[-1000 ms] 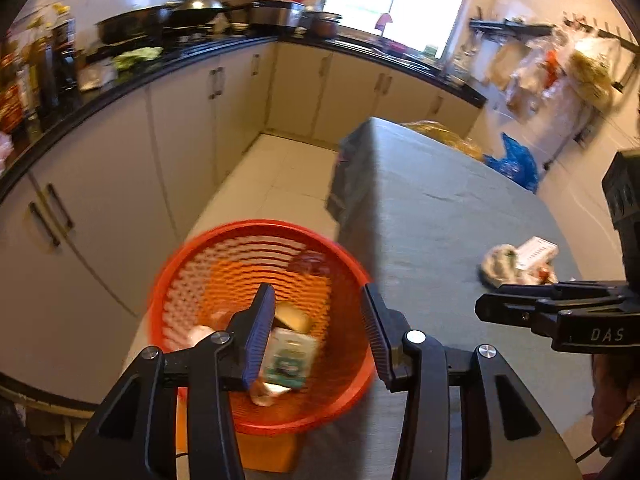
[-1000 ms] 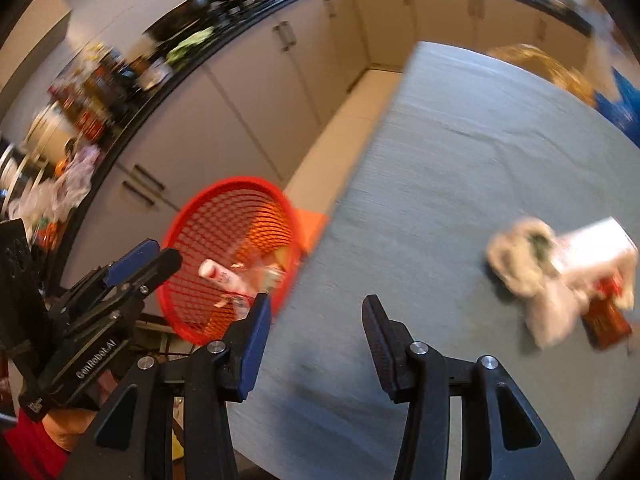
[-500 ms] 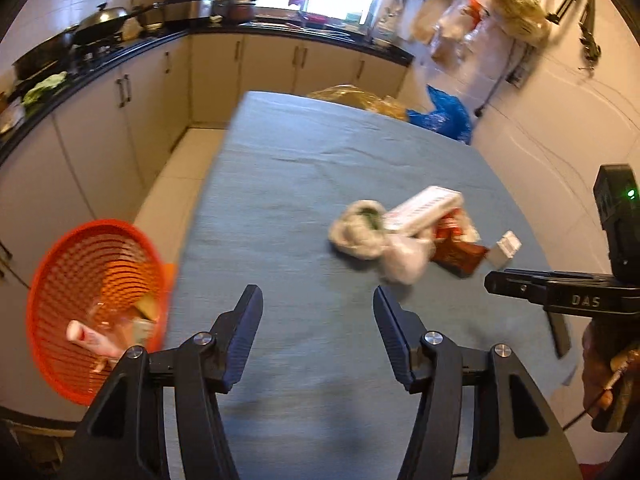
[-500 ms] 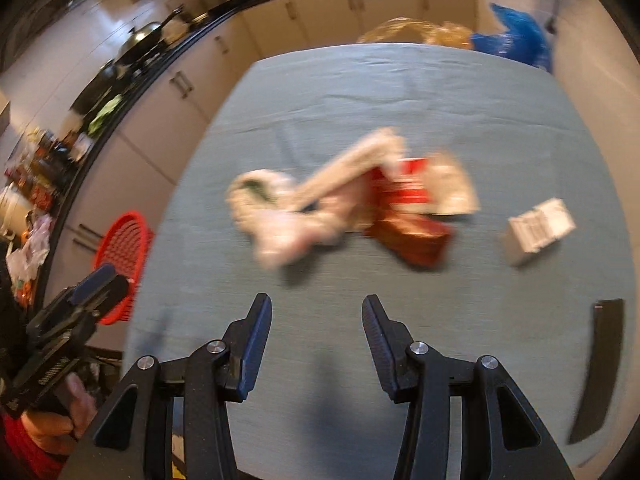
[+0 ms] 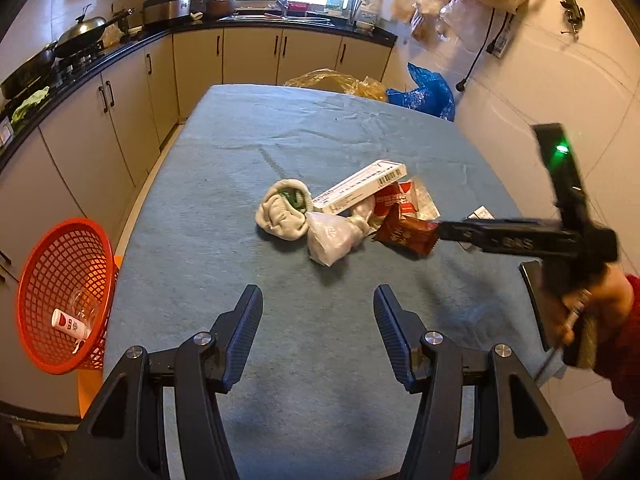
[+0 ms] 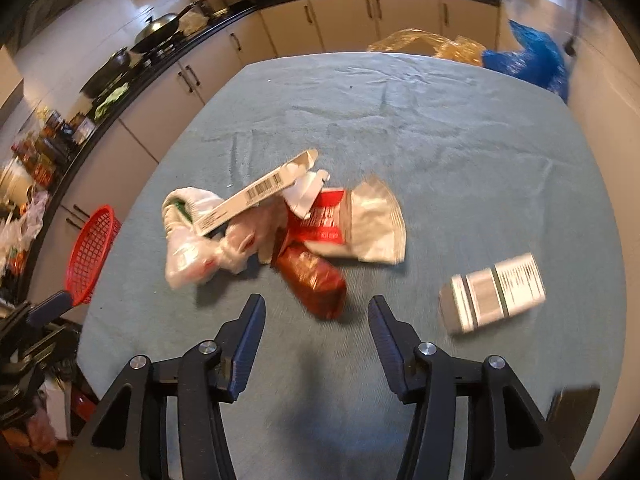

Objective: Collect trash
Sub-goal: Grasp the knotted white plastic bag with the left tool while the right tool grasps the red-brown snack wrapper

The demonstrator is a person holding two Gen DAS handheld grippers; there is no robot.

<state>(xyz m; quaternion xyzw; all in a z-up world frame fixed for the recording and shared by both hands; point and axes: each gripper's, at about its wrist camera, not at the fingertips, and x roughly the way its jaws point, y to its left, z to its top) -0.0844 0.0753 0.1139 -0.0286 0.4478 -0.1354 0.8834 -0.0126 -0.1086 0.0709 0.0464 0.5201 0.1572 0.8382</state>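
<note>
Left wrist view: we hold the left gripper (image 5: 318, 320) over the near part of the table (image 5: 224, 148), its fingers (image 5: 246, 326) spread wide with nothing between them. Ahead of it, near the middle of the teal cloth, the trash lies in one heap: a rolled-up sock (image 5: 284, 212), a knotted plastic bag (image 5: 332, 236) touching it, a long white carton (image 5: 360, 187) resting across the top, a red and white wrapper (image 5: 402, 200), and a dark red packet (image 5: 404, 236). The right gripper (image 5: 444, 227) comes in from the right, its tip touching or just beside the dark red packet. Off the table's left edge sits a red basket (image 5: 60, 264), tilted toward us, with a small white tube (image 5: 70, 323) inside.

In the right wrist view, the right gripper (image 6: 316, 320) is released, fingers (image 6: 248, 326) well apart and empty, with the dark red packet (image 6: 312, 280) just ahead between their tips; we cannot tell whether either finger touches it. The white carton (image 6: 260, 190) leans over the sock (image 6: 180, 204) and plastic bag (image 6: 192, 256). A small white box (image 6: 494, 292) lies apart to the right, blurred. The red basket (image 6: 90, 252) shows beyond the table's left edge.
</note>
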